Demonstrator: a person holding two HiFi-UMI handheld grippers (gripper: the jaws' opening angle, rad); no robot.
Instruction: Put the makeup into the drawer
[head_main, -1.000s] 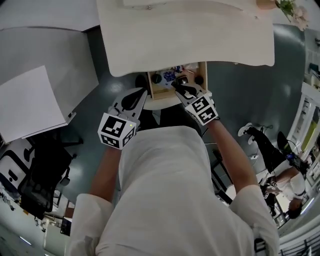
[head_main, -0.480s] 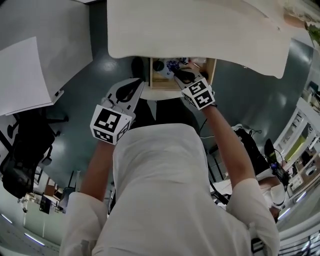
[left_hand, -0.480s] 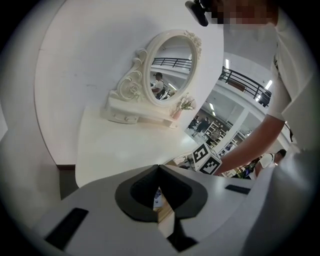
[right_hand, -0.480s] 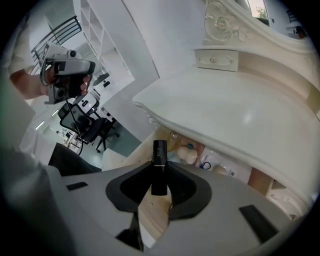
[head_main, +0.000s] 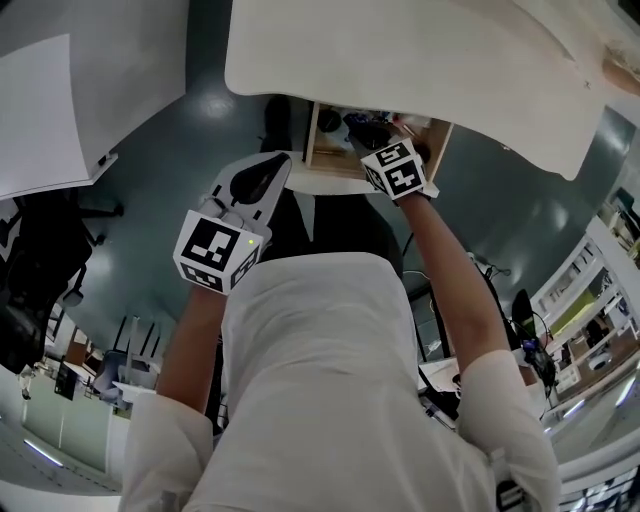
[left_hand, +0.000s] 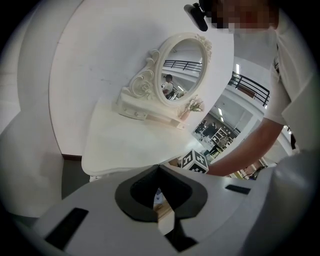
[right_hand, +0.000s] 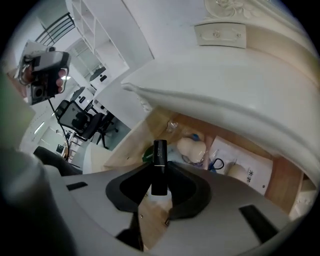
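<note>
While my right gripper (right_hand: 159, 174) is clamped on the slim black cylindrical makeup tube (right_hand: 160, 151), the jaws pinch its lower half and its far end stands out past the tips. The tube hangs over the near left part of the open light wooden drawer (right_hand: 286, 181); I cannot tell whether it touches the floor.

Beyond it in the drawer lie a pale beige rounded puff (right_hand: 192, 148), a small blue looped item (right_hand: 216, 164) and a flat white paper packet (right_hand: 241, 169). The curved white tabletop (right_hand: 240, 95) overhangs the drawer's back.

My left gripper (left_hand: 159, 169) has its jaws together with nothing between them. It is held left of the drawer, apart from it.

Judgement: the step in hand is set-down and release.
- Aim for the bare wood short of the puff.
- Lay the tube near flat before the jaws part, since a round tube is likely to roll.
- Part the jaws only once it rests.
- Withdraw low and toward me, clear of the tabletop edge.
</note>
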